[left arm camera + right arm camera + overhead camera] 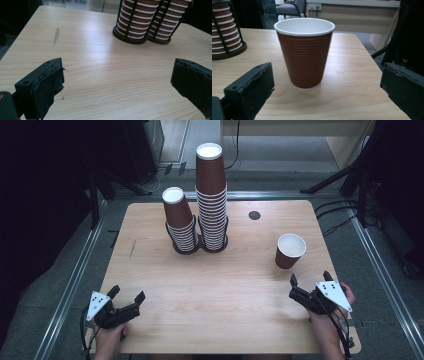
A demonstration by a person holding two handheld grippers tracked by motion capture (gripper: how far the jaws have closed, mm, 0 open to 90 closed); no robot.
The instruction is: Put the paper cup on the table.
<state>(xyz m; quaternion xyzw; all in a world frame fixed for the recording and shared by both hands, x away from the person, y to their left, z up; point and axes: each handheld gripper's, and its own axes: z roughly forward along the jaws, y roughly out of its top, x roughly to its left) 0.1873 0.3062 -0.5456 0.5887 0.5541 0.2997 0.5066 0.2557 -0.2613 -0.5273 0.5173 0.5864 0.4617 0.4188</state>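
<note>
Wooden table (215, 285) held an upright cup (290, 251) just ahead of the wide-open right gripper (309, 282); left gripper (126, 294) also gaped, far off.

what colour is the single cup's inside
White inside the cup, brown ribbed outside; clearest in the right gripper view.

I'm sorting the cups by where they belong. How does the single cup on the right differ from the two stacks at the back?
The single cup stands alone, mouth up, on bare table; the stacks sit upside down, nested in black wire holders. The single cup is far shorter than either stack. All are brown ribbed paper with white rims.
</note>
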